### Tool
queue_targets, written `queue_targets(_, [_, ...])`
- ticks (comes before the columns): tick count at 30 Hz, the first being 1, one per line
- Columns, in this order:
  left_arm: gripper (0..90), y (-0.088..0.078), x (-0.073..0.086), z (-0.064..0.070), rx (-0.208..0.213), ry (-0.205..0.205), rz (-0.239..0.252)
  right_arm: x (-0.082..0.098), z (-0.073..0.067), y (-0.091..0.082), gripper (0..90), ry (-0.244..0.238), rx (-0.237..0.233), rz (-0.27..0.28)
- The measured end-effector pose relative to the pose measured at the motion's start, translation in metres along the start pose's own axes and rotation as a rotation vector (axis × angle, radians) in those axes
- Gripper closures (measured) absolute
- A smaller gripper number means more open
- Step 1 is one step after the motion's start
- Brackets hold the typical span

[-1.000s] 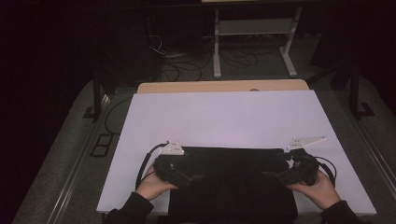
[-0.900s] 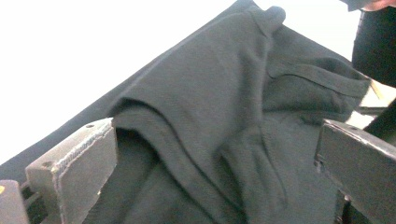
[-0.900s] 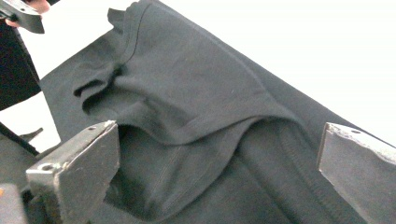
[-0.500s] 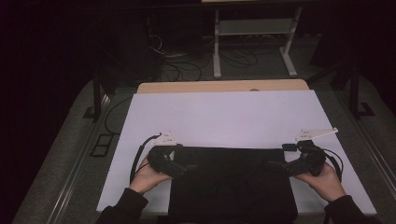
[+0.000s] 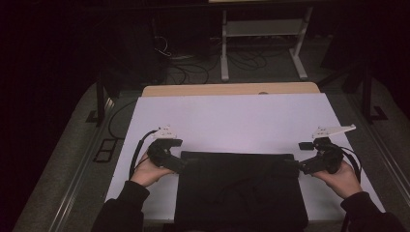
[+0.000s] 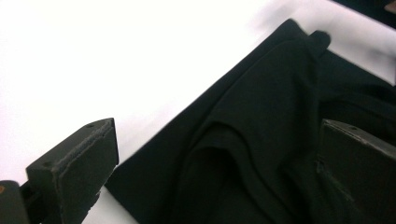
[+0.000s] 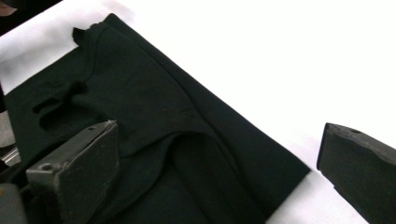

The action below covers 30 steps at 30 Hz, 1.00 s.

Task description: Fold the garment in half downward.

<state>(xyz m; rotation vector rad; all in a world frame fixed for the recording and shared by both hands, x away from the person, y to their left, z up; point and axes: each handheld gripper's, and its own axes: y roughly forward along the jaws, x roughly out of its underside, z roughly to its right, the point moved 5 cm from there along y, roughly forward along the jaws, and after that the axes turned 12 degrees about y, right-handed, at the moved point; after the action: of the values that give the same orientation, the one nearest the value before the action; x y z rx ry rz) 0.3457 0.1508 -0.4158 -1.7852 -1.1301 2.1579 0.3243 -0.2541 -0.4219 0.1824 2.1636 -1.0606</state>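
Both tongs gape wide, left gripper (image 5: 186, 164) and right gripper (image 5: 292, 167) at opposite far corners of black cloth (image 5: 240, 189) lying between them.

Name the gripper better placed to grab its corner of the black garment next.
Left, narrowly. The left gripper is open, its jaws straddling the black garment at its corner fold. The right gripper, also open, has one jaw over bare white table.
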Motion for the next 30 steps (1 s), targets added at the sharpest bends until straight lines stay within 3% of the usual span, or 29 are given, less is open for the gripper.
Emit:
queue_targets(8, [0.0,0.002,0.008,-0.017,-0.023,-0.049,0.011,-0.001,0.016,0.000,0.0,0.015,0.021,-0.008])
queue_targets(15, [0.0,0.009,0.012,-0.025,0.005,-0.051,0.004,-0.002,0.026,0.002,0.0,0.026,0.023,-0.010])
queue_targets(21, [0.0,0.014,0.018,-0.031,0.003,-0.058,-0.009,-0.002,0.032,0.005,0.0,0.028,0.032,-0.017])
queue_targets(25, [0.0,0.018,0.025,-0.034,-0.006,-0.040,-0.019,-0.002,0.036,0.007,0.0,0.033,0.037,-0.017])
queue_targets(30, [0.0,0.021,0.031,-0.038,0.008,-0.062,-0.026,-0.001,0.037,0.009,0.0,0.036,0.038,-0.022])
